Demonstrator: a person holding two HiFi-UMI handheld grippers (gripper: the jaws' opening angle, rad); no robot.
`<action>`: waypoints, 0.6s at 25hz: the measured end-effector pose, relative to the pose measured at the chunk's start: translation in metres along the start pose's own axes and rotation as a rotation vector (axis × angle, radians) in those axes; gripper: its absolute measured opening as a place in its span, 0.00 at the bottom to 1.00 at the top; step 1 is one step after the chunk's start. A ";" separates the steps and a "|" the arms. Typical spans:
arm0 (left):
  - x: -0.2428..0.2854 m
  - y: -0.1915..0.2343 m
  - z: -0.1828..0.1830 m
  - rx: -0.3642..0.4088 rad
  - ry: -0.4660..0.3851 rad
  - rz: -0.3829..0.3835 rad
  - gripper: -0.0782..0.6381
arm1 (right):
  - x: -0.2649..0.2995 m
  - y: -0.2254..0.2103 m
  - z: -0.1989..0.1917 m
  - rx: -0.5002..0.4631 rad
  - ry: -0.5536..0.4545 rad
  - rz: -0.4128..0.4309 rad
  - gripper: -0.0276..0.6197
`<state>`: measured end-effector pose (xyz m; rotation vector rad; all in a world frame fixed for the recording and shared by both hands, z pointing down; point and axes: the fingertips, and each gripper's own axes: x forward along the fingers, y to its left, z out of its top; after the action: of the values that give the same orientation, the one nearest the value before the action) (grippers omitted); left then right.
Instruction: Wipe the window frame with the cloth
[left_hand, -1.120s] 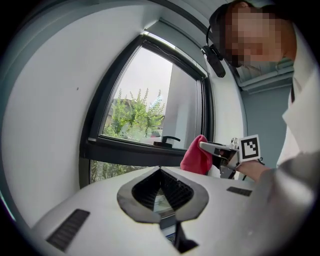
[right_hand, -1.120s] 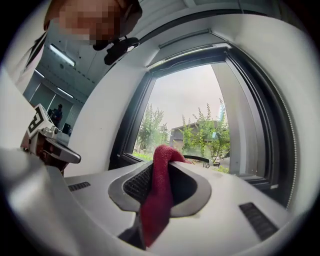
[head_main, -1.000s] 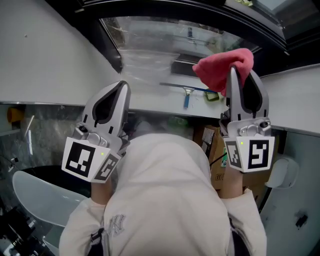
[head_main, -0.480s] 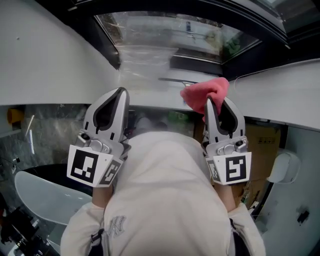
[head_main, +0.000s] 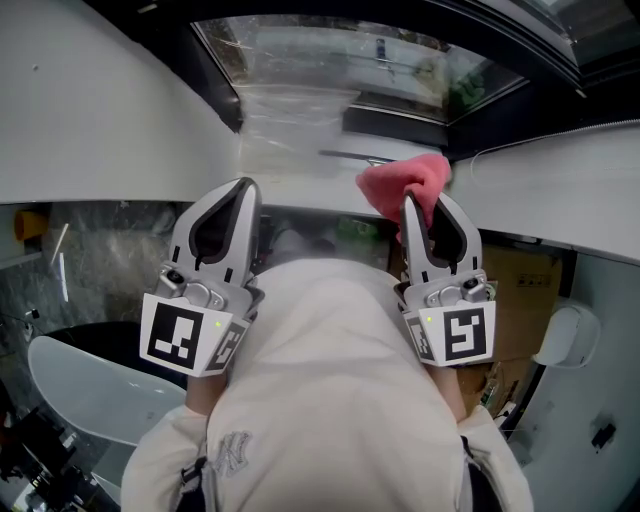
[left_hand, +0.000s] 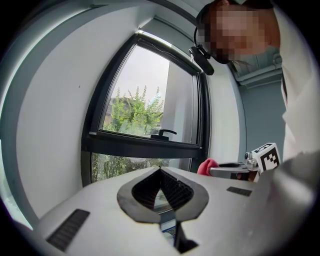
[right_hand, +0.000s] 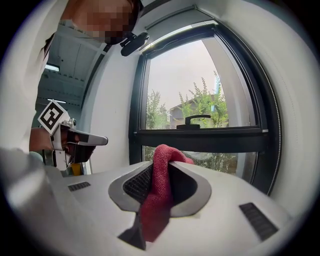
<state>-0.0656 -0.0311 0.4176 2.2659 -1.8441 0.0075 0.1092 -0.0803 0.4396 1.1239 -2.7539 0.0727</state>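
The window frame (right_hand: 200, 134) stands ahead, and the step in hand looks like the approach before wiping. The left gripper (left_hand: 160, 172) is closed on nothing. The right gripper (head_main: 427, 212) clamps the cloth (right_hand: 159, 195), seemingly short of the frame. Next, the cloth likely needs pressing onto the crossbar and drawing along it.

No words, numbers or brand names that we can read in any view.

Left marker cube (head_main: 182, 335), on the left gripper (head_main: 243, 186): we note black-and-white square patterns, no letters or digits. Right marker cube (head_main: 457, 335), on the right gripper (head_main: 408, 200): same kind of pattern, different layout.

Pale emblem (head_main: 232, 447) on the person's top (head_main: 330, 400): too faint for us to read.
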 end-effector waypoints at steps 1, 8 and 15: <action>0.000 0.001 0.000 -0.001 -0.001 0.003 0.12 | 0.001 0.000 0.001 -0.005 0.001 0.002 0.18; -0.001 0.006 0.003 -0.003 -0.006 0.019 0.12 | 0.001 -0.004 0.005 -0.013 0.000 -0.003 0.18; 0.001 0.008 0.008 0.005 -0.015 0.017 0.12 | 0.001 -0.007 0.012 -0.017 -0.009 -0.009 0.18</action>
<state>-0.0742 -0.0346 0.4116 2.2600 -1.8731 -0.0022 0.1113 -0.0875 0.4279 1.1345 -2.7517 0.0429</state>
